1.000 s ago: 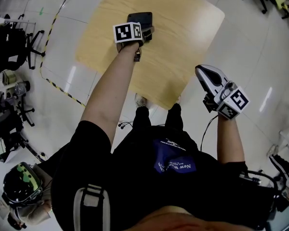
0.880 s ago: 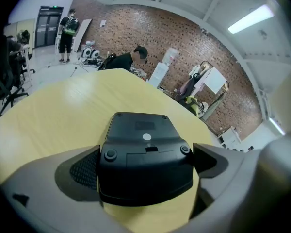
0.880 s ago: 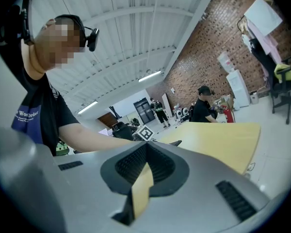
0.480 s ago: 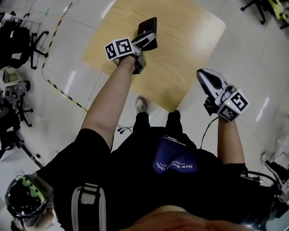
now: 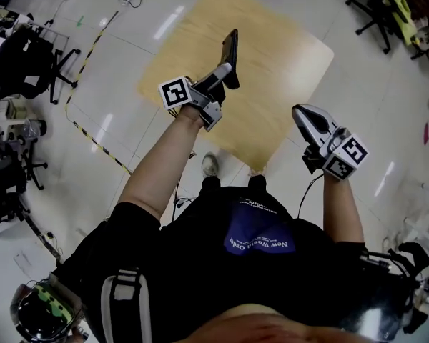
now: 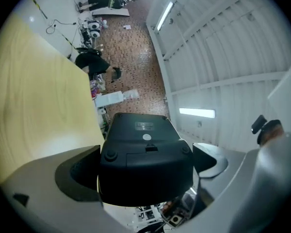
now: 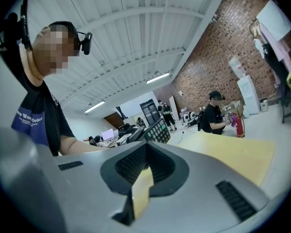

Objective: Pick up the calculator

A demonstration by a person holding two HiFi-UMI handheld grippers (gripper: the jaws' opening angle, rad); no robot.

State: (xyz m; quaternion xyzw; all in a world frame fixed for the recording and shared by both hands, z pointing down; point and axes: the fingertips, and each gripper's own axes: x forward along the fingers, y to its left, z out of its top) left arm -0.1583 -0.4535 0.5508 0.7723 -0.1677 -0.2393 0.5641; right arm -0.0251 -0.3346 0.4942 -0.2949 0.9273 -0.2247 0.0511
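Clearly we have the calculator (image 5: 231,54) clamped in the left gripper (image 5: 224,68), jaws pressed against both sides of its black case. It stands on edge in the air above the middle of the wooden table (image 5: 293,48), clear of the top. Our right gripper (image 5: 302,111) hovers just off the table's near right corner, jaws drawn to a thin slit, holding nothing.

Lab hall: brick wall (image 7: 218,45), office chairs (image 5: 28,66), strip lights (image 7: 157,77) (hazard-taped floor (image 5: 93,137)).
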